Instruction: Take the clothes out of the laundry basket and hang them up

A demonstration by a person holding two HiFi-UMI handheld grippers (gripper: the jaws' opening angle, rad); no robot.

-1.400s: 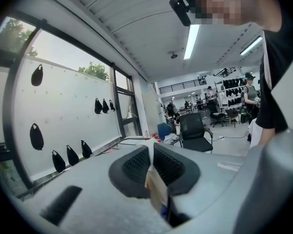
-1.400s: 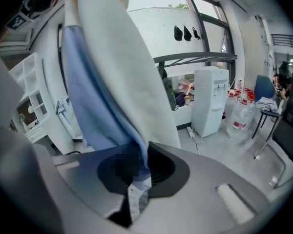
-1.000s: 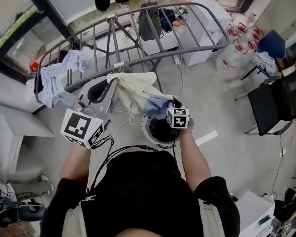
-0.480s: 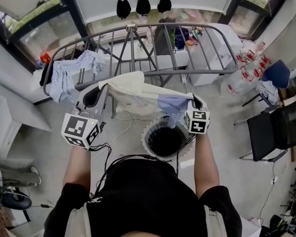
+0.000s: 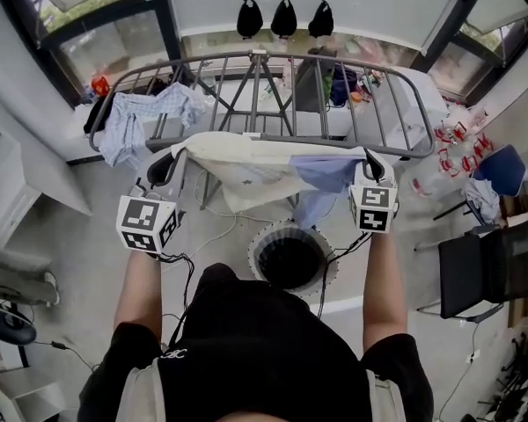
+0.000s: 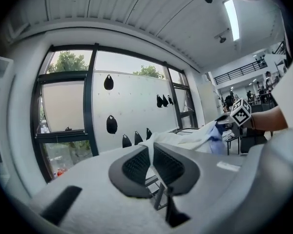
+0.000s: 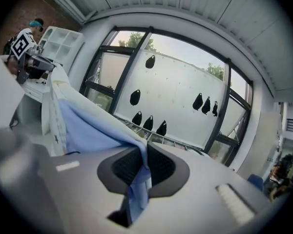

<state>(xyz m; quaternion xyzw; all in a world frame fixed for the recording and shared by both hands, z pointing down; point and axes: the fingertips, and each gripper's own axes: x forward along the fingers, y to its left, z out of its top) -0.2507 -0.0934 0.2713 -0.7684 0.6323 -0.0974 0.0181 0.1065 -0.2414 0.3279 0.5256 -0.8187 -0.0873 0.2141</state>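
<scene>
Left gripper [image 6: 151, 161]: jaws clamped on the garment's cream corner.
Right gripper [image 7: 145, 162]: jaws clamped on its blue edge.
Garment [image 5: 264, 167]: stretched between both grippers, above the basket [image 5: 254, 251], along the rack's [image 5: 273, 55] near rail, possibly touching it.
Shirt [image 5: 132, 130]: draped over the rack's left end.

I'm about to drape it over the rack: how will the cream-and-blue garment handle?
Probably floppy: the garment sags between the left gripper and right gripper, its blue part hanging down. Likely light: two thin pinches hold it. It might slide off a rack bar unless draped evenly.
</scene>
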